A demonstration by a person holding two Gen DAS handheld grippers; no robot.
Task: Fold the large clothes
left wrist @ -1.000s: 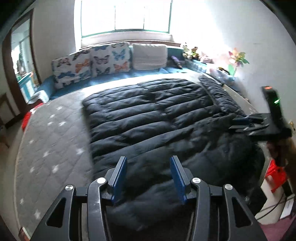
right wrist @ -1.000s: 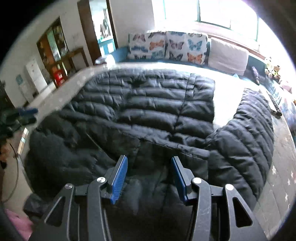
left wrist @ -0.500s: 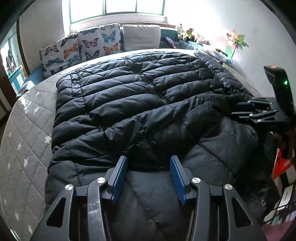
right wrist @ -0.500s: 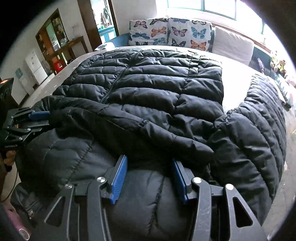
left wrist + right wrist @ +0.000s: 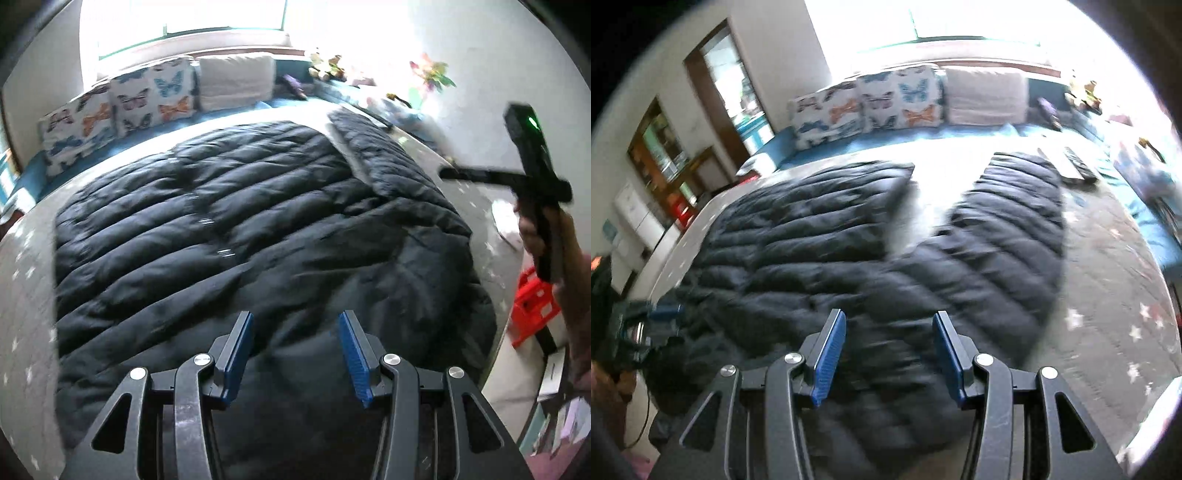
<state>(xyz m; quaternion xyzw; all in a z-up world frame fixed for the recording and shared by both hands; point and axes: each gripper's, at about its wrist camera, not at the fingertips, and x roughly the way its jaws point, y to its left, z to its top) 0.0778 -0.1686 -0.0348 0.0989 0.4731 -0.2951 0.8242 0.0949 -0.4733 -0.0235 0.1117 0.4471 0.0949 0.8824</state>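
Note:
A large black puffer jacket [image 5: 240, 221] lies spread on a grey star-patterned bed [image 5: 26, 280], one sleeve [image 5: 380, 155] stretched toward the far right. My left gripper [image 5: 293, 345] is open and empty, above the jacket's near end. My right gripper [image 5: 886, 349] is open and empty, above the jacket's near right part [image 5: 849, 258]. The sleeve [image 5: 1015, 206] runs away from it. The right gripper also shows in the left wrist view [image 5: 517, 177], held in a hand off the bed's right edge. The left gripper shows blurred at the left edge of the right wrist view [image 5: 661, 310].
Butterfly-print cushions [image 5: 122, 107] and a white pillow [image 5: 236, 81] line the far side under a bright window. Toys and flowers [image 5: 432, 74] stand at the far right. A red crate [image 5: 532, 306] sits on the floor right of the bed. Cabinets [image 5: 665, 162] stand at the left.
Both grippers have lifted and pulled back from the jacket's near end, still open. The right gripper has swung out to the right, off the bed's edge.

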